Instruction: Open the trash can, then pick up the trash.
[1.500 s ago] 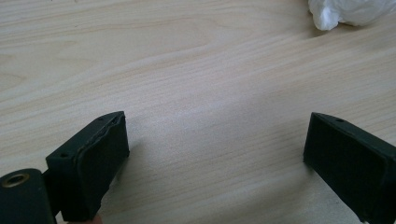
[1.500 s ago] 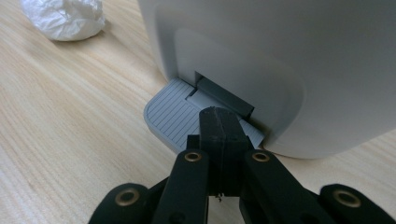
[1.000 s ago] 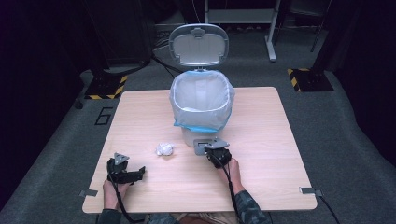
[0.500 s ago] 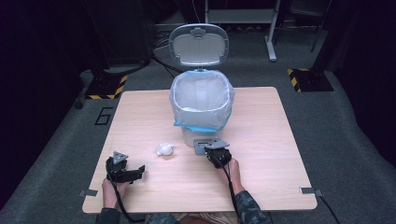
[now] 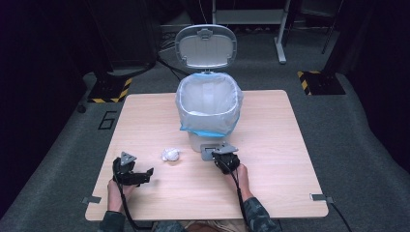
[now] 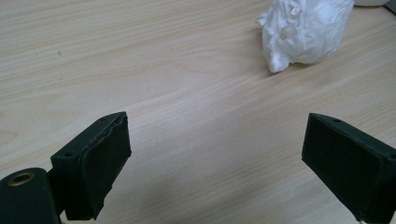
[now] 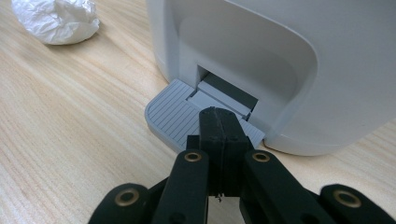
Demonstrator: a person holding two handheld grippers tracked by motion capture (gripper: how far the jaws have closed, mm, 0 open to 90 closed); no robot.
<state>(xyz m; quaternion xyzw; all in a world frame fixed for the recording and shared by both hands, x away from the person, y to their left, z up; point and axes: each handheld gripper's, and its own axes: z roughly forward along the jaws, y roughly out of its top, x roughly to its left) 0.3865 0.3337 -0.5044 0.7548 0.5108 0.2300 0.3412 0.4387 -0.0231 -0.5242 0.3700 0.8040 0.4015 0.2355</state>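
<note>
Left tongs (image 5: 145, 175) low and level, jaws wide apart; right tongs (image 5: 223, 155) pressed together, angled downward.

The wooden surface (image 5: 145, 116) stood on grey carpet (image 5: 367, 145). Hazard-striped plates (image 5: 316, 82) lay on the floor at two and ten o'clock, a shelf frame (image 5: 251, 14) at twelve.

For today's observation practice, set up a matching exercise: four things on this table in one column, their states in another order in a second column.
1. bin lid
2. left gripper
3. right gripper
4. paper ball

a. crumpled, lying on the table
b. fingers shut, on the pedal
c. raised open
d. fingers wide apart, nothing between them

Pairs: 1-c, 2-d, 3-b, 4-a
</note>
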